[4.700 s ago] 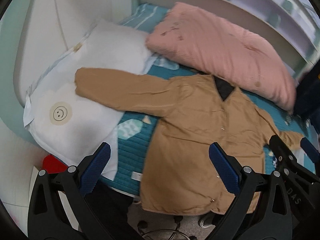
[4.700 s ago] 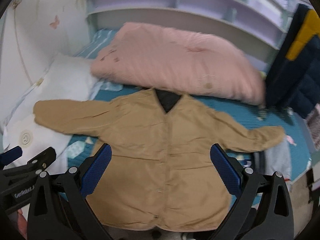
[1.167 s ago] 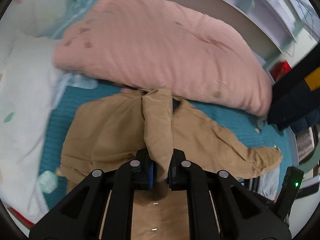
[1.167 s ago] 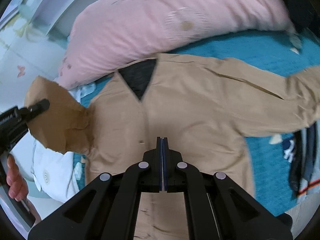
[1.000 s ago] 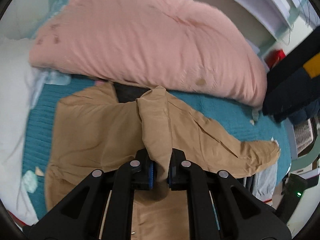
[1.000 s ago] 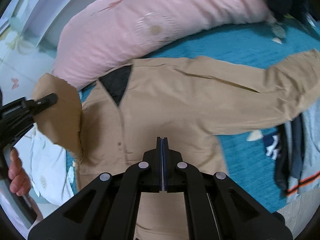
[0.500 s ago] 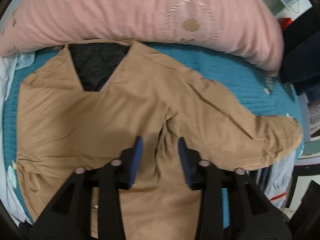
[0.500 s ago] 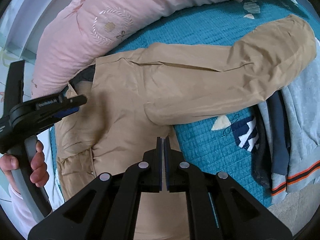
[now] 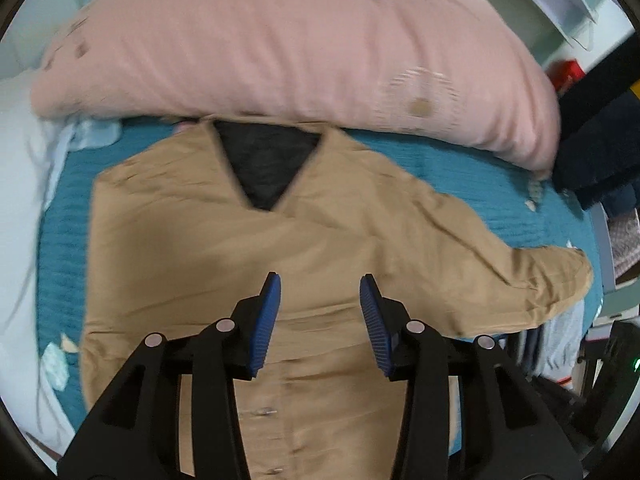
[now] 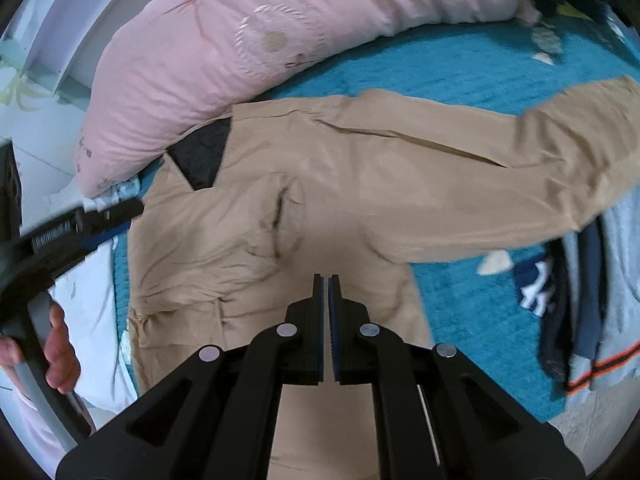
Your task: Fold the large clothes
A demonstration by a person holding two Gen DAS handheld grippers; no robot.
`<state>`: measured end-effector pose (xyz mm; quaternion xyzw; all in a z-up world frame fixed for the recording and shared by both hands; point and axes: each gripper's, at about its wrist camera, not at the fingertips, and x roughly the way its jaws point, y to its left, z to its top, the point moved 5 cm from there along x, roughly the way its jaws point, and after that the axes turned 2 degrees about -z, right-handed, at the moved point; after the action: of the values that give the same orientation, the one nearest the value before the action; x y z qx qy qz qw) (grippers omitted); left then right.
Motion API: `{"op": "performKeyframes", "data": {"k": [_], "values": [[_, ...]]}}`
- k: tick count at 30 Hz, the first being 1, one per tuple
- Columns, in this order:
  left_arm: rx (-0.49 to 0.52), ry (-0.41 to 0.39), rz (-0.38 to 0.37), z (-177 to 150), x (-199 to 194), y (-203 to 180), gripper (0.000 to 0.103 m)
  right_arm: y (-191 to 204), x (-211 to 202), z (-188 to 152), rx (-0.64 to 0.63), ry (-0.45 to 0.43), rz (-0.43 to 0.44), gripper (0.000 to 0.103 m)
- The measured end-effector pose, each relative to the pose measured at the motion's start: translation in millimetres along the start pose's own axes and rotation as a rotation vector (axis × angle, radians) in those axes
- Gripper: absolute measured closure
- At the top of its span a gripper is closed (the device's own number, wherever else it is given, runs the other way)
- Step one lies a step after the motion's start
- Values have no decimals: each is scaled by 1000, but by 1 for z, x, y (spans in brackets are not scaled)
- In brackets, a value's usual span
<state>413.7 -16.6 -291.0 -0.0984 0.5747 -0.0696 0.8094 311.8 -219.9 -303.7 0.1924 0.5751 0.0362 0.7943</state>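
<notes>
- I am looking down at the tan jacket lying front-up on the teal bed cover, its collar tucked against the pink pillow.
- My left gripper is hovering over the chest with its jaws parted and nothing between them; one sleeve is lying folded across the body below it.
- My right gripper is hanging over the lower front, jaws all but closed on nothing.
- The other sleeve is reaching out flat toward the heap of grey and navy clothes, so I am judging that sleeve to be the next fold.
- To do it cleanly I would be opening the right gripper, pinching the cuff only, and carrying it straight across so the shoulder seam makes the crease.
- The cuff end is running off the right view's edge, the hem is hidden behind both grippers, and blur is making the folded sleeve's outline hard to trace.
</notes>
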Motion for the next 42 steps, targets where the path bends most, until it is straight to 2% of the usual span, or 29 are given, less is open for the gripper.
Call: {"op": "performKeyframes", "data": {"k": [2,4,6,9,14,16,17,18,20,26,30,35,36,38,40,42], "values": [[-30,11,26,-4,1,29,61,15,12,7,-15,22,5,89],[-66,29,53,-8,4,61,62,29,24,14,-32,34,-4,71],[-110,64,74,-16,10,97,80,47,38,19,-66,35,-15,70],[-160,120,102,-29,24,140,91,65,63,23,-89,76,-2,71],[-220,206,117,-52,54,191,103,75,110,27,-94,121,-57,74],[-232,236,119,-60,67,204,103,73,132,26,-89,140,-99,81],[-239,242,115,-63,70,207,103,73,138,24,-92,149,-119,84],[-243,240,110,-64,71,209,103,71,145,22,-88,156,-128,96],[-233,231,108,-65,68,209,103,66,147,20,-75,127,-135,101],[-222,228,105,-67,60,208,103,48,119,25,-57,89,-144,103],[-248,230,81,-70,68,213,103,33,141,20,-37,141,-152,103],[-244,237,103,-67,68,213,103,37,145,21,-67,131,-168,101],[-242,237,110,-63,68,211,103,39,144,21,-66,128,-156,98],[-242,237,123,-57,69,200,103,36,136,23,-44,130,-139,81],[-236,231,135,-55,65,198,102,30,121,25,-18,93,-148,36],[-232,218,140,-56,54,196,101,26,106,28,2,37,-143,30]]}}
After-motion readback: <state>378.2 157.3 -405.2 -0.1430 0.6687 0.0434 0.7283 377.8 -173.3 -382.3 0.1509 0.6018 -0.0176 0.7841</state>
